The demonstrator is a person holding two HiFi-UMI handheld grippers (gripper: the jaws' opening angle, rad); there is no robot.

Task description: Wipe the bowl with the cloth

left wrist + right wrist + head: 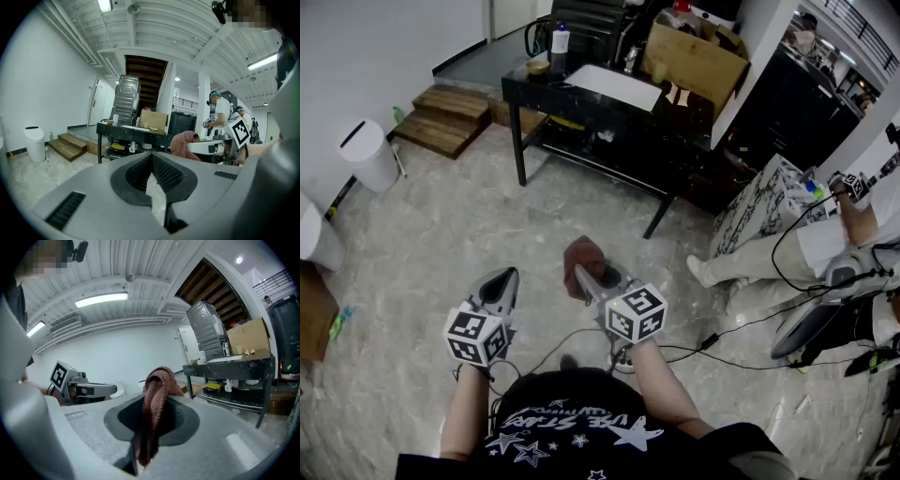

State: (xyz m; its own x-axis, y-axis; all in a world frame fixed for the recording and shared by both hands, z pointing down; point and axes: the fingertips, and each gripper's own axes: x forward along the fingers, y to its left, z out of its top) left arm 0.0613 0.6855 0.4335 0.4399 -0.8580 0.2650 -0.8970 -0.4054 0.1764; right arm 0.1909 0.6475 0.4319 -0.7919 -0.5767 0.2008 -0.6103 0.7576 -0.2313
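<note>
Status: cloth acquired, wiping not begun.

The right gripper (584, 277) is clenched on the reddish-brown cloth (581, 255) — a fold bunches above the jaws and the tail hangs below them. The left gripper (506, 277) is closed with nothing between its jaws. Both are held in the air over the floor (441, 234), well apart from the black desk (572, 105) ahead.

What appears to be a small bowl (538, 67) stands at the desk's far left corner, just beside a bottle (560, 42); it is too small to confirm.

Remaining, by judgement: approach the desk, steady the bowl — probably with the left gripper — and wipe it.
</note>
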